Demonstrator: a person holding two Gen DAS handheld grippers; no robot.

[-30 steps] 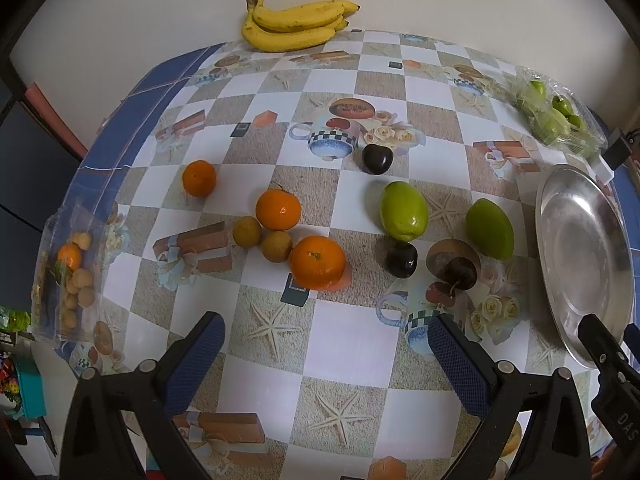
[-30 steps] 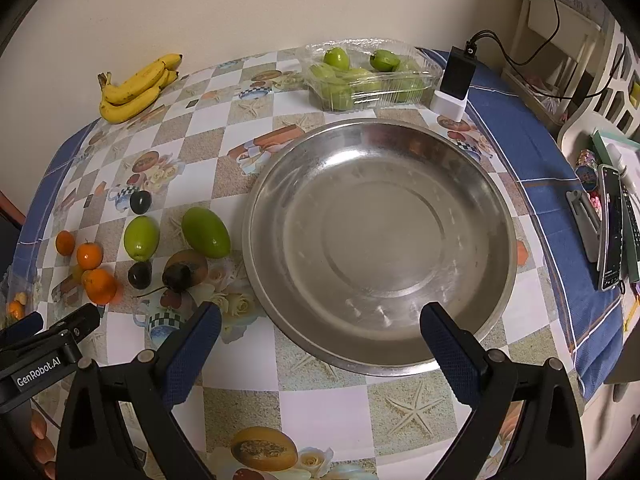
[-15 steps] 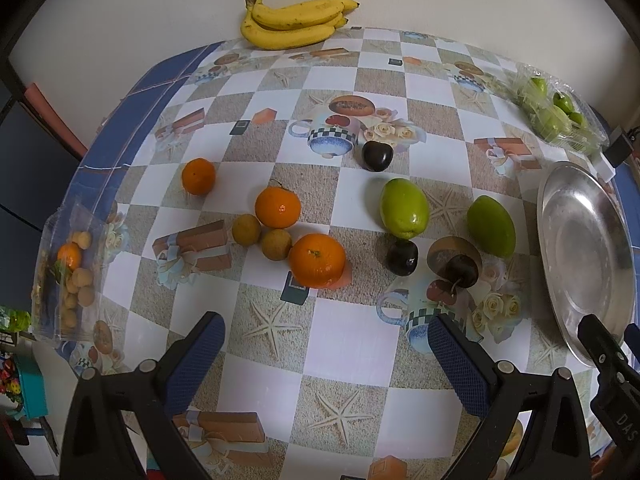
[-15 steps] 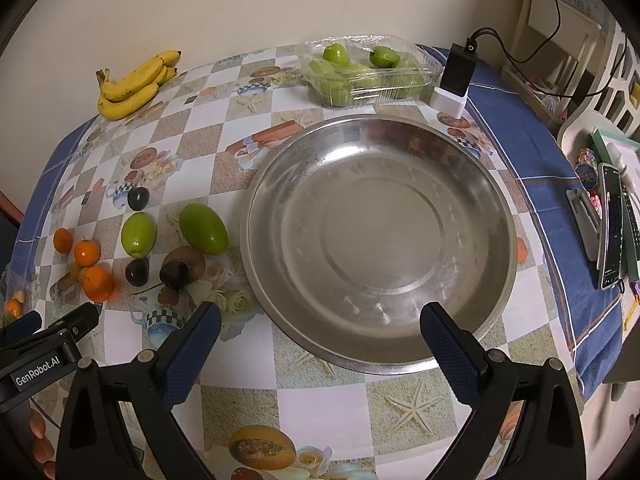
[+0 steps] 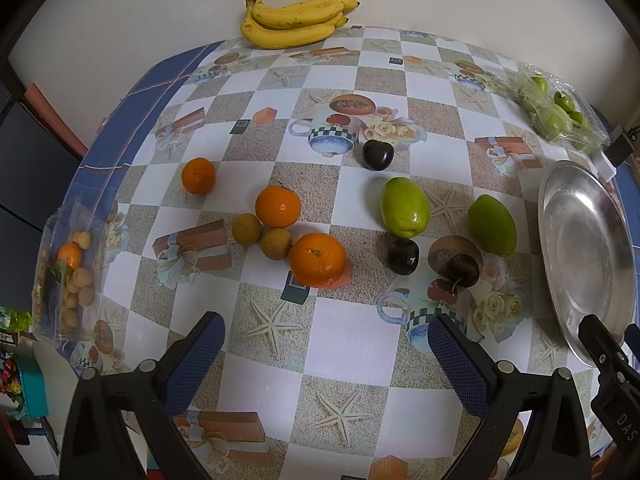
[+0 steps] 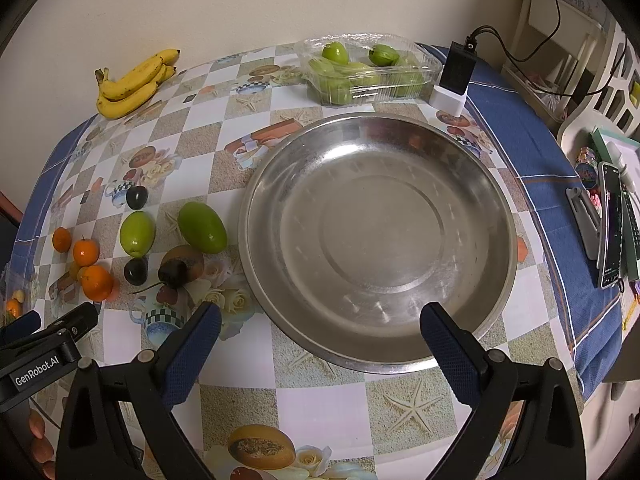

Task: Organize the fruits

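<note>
Both your left gripper (image 5: 322, 344) and right gripper (image 6: 320, 334) hang spread wide and empty over the tabletop (image 5: 352, 352); the fruit lies loose left of the bare steel dish (image 6: 496, 280). Round fruit may roll if you nudge it, and the nearest orange (image 5: 317, 259) touches a small brown fruit (image 5: 275, 243), so a wide grab could knock its neighbour. You have three oranges, two green mangoes (image 5: 404, 207), three dark plums (image 5: 403, 256), two brown fruits and one bunch of bananas (image 5: 296, 20).

Soft, even indoor light falls from above, leaving only faint shadows under the fruit. The metal bowl (image 6: 376, 240) shows dull glare. Both views are sharp but fisheye-bent, with black corners.
</note>
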